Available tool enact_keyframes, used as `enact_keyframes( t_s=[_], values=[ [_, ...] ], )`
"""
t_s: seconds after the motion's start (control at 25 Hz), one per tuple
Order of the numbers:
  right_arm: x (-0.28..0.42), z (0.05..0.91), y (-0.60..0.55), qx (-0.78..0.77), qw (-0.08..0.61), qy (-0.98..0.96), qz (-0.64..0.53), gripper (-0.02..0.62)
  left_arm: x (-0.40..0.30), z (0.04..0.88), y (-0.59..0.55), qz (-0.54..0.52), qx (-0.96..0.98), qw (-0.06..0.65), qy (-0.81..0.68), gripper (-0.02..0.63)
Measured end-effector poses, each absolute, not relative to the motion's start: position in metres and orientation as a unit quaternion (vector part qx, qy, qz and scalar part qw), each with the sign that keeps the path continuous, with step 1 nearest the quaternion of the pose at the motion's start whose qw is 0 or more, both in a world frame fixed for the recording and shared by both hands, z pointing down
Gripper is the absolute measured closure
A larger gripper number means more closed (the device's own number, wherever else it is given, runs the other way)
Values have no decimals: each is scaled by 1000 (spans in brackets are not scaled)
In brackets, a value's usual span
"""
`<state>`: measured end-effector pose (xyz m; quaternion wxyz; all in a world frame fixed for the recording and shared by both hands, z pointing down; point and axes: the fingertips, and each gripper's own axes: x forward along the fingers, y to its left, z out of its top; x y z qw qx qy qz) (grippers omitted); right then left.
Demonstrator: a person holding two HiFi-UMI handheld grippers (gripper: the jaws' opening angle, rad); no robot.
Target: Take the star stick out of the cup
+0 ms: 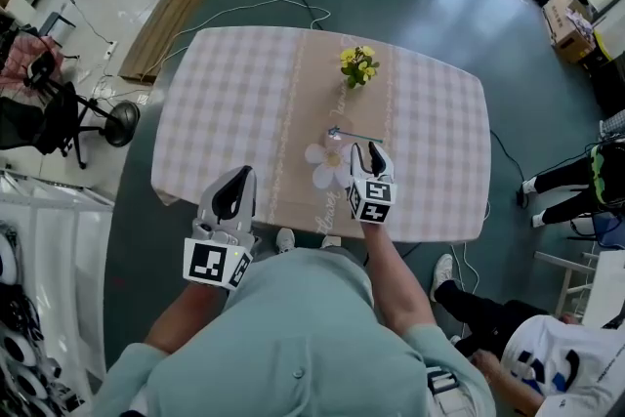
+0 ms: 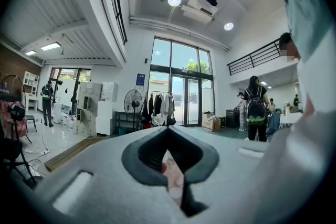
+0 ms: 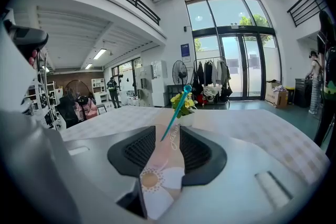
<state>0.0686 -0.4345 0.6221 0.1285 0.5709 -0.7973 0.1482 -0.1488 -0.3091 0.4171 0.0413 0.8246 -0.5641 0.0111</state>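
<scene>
**Right claw held wide, just short of the star stick**

The left claw (image 2: 168,136) is held level over the near edge of the table (image 1: 225,93), well to the left of the cup. Its jaws are closed together at the tips. Nothing is held in them, and only the cloth is seen through the small gap behind the tips.

To the right, the right claw (image 3: 167,139) is tipped a little downward over the brown runner (image 1: 317,93). Its jaws are held wide apart and nothing is gripped. The star stick (image 3: 178,105) is seen just ahead of this claw's tips, in line with the gap, and it is not touched by either pad. The stick is thin and teal. It leans up and to the claw's right, with the star end on top. The cup (image 1: 337,136) is small and looks clear, so it is hard to make out. It sits just ahead of the tips, a little to their left. The yellow flowers (image 1: 358,65) are farther ahead.

The stick is likely light, stiff and smooth, so it could slip, and it could snap if squeezed hard. The cup may be tipped easily. The stick is best taken on its bare middle, above the rim and below the star, and drawn out along its lean.
</scene>
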Motion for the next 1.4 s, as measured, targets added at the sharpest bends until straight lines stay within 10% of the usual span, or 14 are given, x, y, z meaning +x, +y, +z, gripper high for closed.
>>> enact_keyframes(
  t_s=[1.4],
  values=[
    [67,619,-453,563,131,-803,145,518,-146,412,-304,15,818,37,-574,602]
  ],
)
